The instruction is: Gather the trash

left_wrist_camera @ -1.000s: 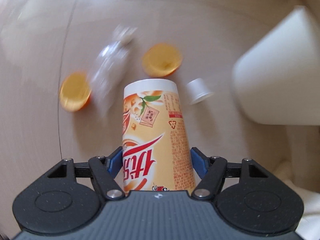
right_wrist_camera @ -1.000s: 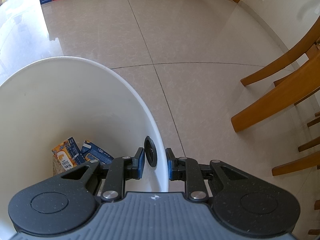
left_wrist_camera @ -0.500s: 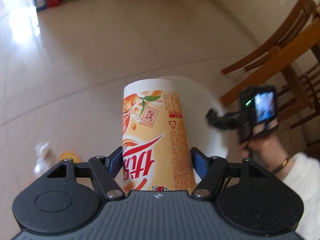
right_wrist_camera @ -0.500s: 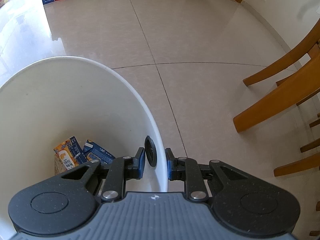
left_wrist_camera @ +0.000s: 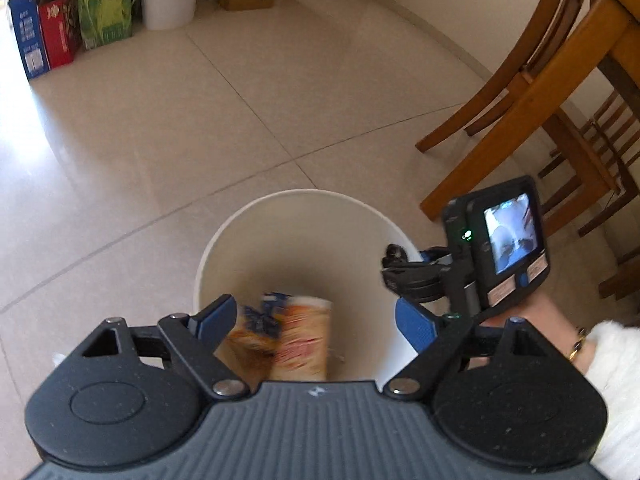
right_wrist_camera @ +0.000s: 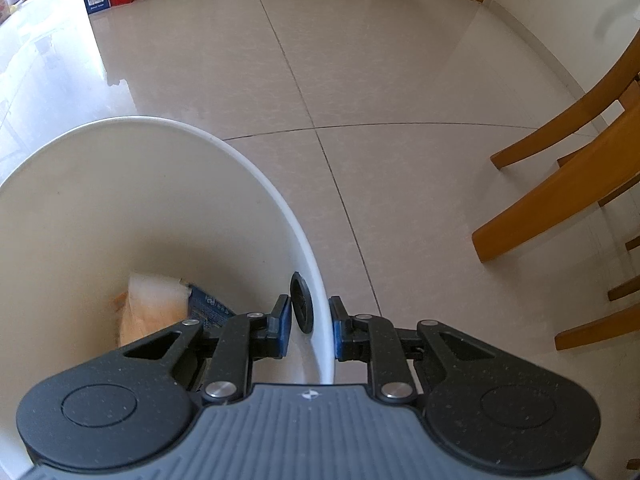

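- Left gripper [left_wrist_camera: 316,322] spread wide, pinching nothing, poised over the mouth of the white bin [left_wrist_camera: 224,236] so that anything let go lands inside.
- Orange paper cup [left_wrist_camera: 302,332] blurred between the blue pads yet touching neither, low in the bin at 6 o'clock of its opening; looks caught mid-drop.
- Blue carton [left_wrist_camera: 276,300] just beside the cup, toward 11 o'clock, partly hidden by it.
- Right gripper [right_wrist_camera: 306,322] pressed onto the bin wall [right_wrist_camera: 316,280], one pad inside and one outside, beside a black knob [right_wrist_camera: 301,306]; probably gripped there to steady the bin's opening toward the drop.
- Cup [right_wrist_camera: 154,304] seen again from the right wrist at 9 o'clock of that claw, resting deep in the bin.
- Wooden chairs [left_wrist_camera: 532,92] at 2 o'clock, well apart from the bin.
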### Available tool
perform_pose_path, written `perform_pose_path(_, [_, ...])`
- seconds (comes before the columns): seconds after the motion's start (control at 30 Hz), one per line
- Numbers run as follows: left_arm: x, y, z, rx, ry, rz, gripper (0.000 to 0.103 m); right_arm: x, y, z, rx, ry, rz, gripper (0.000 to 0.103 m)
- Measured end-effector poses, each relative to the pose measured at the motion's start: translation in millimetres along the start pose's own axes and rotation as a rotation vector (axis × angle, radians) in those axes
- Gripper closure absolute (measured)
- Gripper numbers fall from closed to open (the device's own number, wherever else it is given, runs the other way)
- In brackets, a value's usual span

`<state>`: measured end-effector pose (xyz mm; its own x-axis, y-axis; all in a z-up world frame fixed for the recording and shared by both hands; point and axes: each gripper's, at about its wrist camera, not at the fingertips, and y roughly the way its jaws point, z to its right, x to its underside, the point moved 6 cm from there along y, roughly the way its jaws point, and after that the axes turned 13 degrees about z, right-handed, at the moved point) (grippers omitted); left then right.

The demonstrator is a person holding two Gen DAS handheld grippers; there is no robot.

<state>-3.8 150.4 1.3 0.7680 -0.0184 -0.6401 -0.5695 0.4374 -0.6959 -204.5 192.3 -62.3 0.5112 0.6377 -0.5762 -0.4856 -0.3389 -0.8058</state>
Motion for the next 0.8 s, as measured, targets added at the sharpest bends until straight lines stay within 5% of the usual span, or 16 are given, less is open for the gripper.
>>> perform_pose_path(0.37, [46, -17, -49, -0.123, 0.031, 0.064, 0.017, -3, -2, 1, -0.027, 0.002, -0.017, 0.082])
perform_pose_path(0.8, [162, 36, -103, -0.148, 0.021, 0.011, 0.012, -5, -6, 0, -0.035, -0.023, -0.019, 0.084])
